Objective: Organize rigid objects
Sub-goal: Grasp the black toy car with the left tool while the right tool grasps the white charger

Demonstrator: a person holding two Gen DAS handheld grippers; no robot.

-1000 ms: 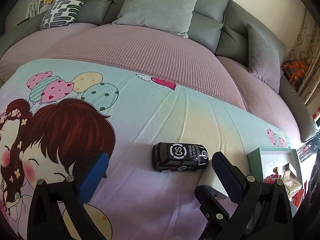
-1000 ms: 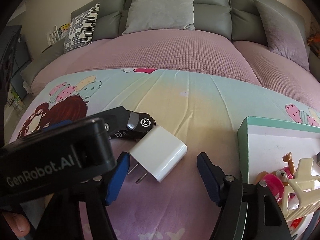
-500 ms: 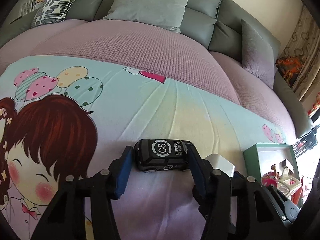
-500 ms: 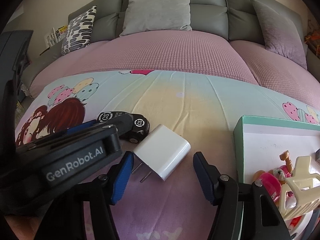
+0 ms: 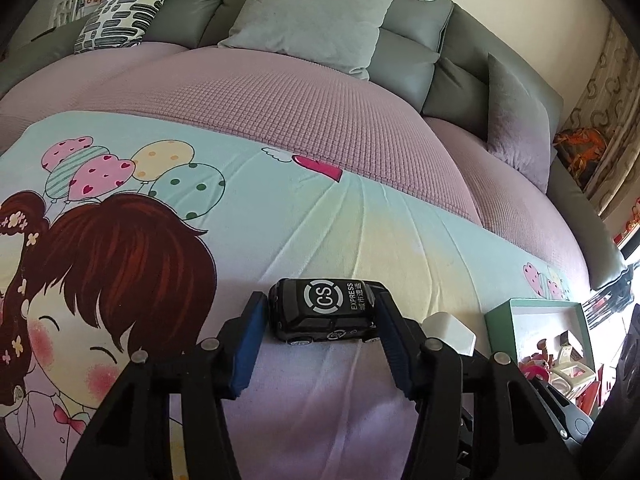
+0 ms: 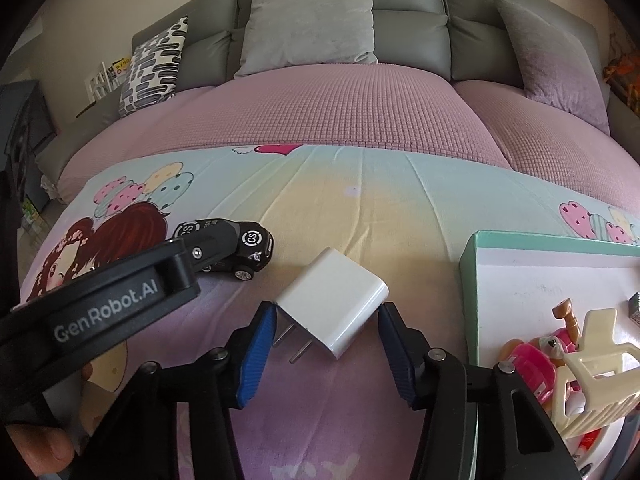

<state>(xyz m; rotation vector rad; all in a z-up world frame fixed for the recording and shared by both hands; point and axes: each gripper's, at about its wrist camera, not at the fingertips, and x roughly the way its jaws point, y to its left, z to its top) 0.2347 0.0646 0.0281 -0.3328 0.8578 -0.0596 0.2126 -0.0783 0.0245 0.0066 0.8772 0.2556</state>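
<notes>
Since the earlier frames, both sets of fingers have narrowed: the left gripper (image 5: 322, 312) has closed from a wide gape onto the black toy car (image 5: 325, 309), and the right gripper (image 6: 327, 326) has drawn in until its blue pads touch the white charger (image 6: 334, 299) on both sides.

Left claw: holding the car, one pad against each end. The car's long axis runs crosswise between the fingers, left to right. Its roof reads "CS" in a ring, then "EXPRESS" with a line of Chinese characters. Whether the wheels are clear of the cloth cannot be told.

Right claw: narrow, clamped on the charger's opposite corners. The charger sits diagonally, its two prongs pointing back toward the claw and to its left. The left gripper's housing, to the left of the right claw, is marked "GenRobot.AI".

Further right of both claws stands a green-rimmed box (image 6: 467, 276) holding small toys.

Surface: a cartoon-print sheet (image 5: 360, 216) with a red-haired girl and balloons, laid over a pink waffle cover (image 5: 304, 120). Beyond, a grey sofa back (image 6: 408, 20) with cushions.
</notes>
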